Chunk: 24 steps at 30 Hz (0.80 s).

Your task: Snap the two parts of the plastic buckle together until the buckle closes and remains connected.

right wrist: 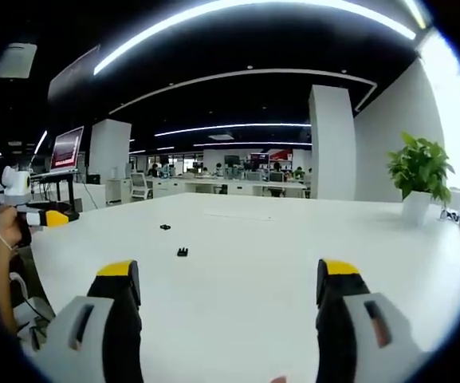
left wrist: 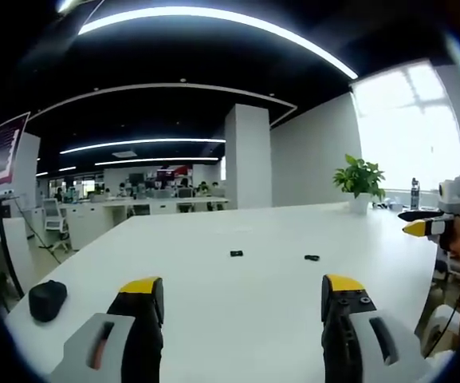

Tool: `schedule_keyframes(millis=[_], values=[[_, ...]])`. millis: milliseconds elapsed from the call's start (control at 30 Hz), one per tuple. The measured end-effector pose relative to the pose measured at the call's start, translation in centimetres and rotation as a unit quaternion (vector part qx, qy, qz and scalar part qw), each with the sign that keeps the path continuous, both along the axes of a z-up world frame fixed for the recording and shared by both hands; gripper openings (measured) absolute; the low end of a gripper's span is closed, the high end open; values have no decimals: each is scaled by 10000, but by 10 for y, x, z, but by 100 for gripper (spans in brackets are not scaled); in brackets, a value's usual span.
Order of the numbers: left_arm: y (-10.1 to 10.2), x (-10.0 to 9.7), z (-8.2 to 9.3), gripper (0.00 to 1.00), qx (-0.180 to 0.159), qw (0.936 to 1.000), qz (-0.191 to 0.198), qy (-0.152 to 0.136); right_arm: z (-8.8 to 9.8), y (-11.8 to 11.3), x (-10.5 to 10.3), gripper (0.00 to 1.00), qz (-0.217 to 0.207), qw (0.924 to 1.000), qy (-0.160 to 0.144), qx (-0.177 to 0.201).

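Two small black buckle parts lie apart on the white table (left wrist: 237, 311). In the left gripper view one buckle part (left wrist: 236, 254) is near the middle and the other buckle part (left wrist: 312, 258) lies to its right. The right gripper view has the same pieces as a nearer buckle part (right wrist: 182, 252) and a farther buckle part (right wrist: 165, 227). My left gripper (left wrist: 244, 291) is open and empty, well short of them. My right gripper (right wrist: 228, 279) is open and empty too. The right gripper (left wrist: 422, 222) appears at the left view's right edge; the left gripper (right wrist: 50, 215) appears at the right view's left edge.
A black pouch-like object (left wrist: 47, 299) rests near the table's left edge. A potted plant (left wrist: 359, 182) stands at the far right corner, with a bottle (left wrist: 414, 193) beside it. Office desks and chairs fill the background. A person's hand (right wrist: 6, 227) holds the left gripper.
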State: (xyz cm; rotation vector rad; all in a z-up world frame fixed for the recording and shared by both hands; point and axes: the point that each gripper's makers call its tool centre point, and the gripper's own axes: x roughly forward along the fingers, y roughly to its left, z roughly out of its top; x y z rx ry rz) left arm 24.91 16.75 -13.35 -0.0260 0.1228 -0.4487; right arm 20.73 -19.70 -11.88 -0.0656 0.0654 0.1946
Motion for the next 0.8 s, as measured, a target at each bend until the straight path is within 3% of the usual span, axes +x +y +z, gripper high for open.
schedule_keyframes(millis=[500,800], values=[[-1,-1,3,82,-24,10000,10,-10,-5,-2,15,92,-31,10000,26,17],[1,0,4,82,-47,10000,66,-20,-12,11,32,92,153,9998,-20,137]])
